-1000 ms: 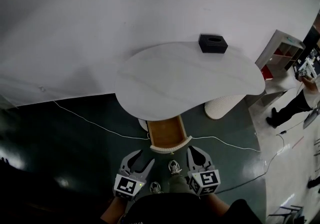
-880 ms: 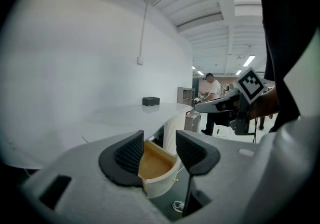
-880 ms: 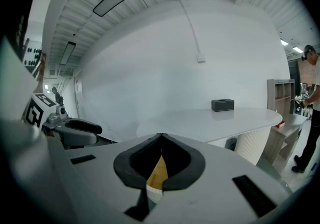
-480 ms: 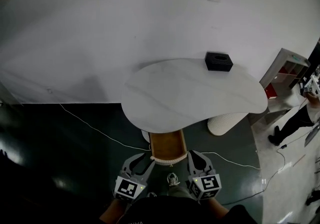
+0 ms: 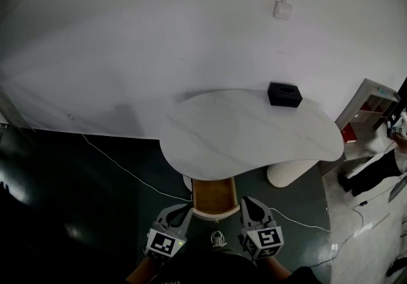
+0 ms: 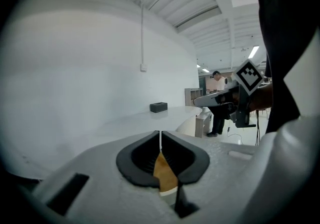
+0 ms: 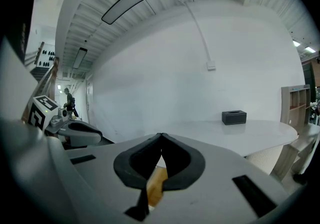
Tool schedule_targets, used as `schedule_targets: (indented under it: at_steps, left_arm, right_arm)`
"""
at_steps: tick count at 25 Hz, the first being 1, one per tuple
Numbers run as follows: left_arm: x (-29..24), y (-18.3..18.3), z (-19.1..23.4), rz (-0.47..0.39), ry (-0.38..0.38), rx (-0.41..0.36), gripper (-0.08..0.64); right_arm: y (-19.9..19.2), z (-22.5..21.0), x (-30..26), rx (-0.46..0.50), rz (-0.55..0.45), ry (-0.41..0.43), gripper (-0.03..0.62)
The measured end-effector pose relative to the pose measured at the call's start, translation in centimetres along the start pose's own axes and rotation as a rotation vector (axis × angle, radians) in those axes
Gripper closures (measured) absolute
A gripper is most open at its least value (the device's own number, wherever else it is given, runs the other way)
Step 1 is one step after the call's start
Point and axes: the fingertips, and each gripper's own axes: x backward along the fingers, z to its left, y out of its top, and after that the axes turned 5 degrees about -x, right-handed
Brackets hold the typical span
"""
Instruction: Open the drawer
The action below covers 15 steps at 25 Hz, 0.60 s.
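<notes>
Left gripper newly closed, drawer ahead

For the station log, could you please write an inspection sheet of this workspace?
Surface: white kidney-shaped tabletop, one box on it.
Job's things: wooden drawer under its near edge, pulled open.
Clutter: black rectangular box, far right.
Grippers: left gripper has just been closing, jaws together, nothing between; right gripper shut, empty.
Cables: thin white cable on the dark floor.
Surroundings: white wall, wall switch, open shelf unit, person at right.
</notes>
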Motion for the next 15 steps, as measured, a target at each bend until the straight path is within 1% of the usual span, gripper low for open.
schedule_targets:
  at_steps: [5, 10, 15]
  left_arm:
    - [-0.43, 0.84, 0.38, 0.000, 0.029, -0.008, 0.540]
    - [-0.70, 1.16, 0.60, -0.007, 0.035, -0.015, 0.541]
    - [-0.65, 0.65, 0.49, 0.001, 0.032, -0.014, 0.541]
  right_arm:
    - [0.20, -0.65, 0.07, 0.000, 0.015, 0.004, 0.591]
    - [0.14, -0.31, -0.40, 0.006, 0.025, 0.023, 0.591]
    - [-0.23, 0.04, -0.81, 0.013, 0.033, 0.039, 0.591]
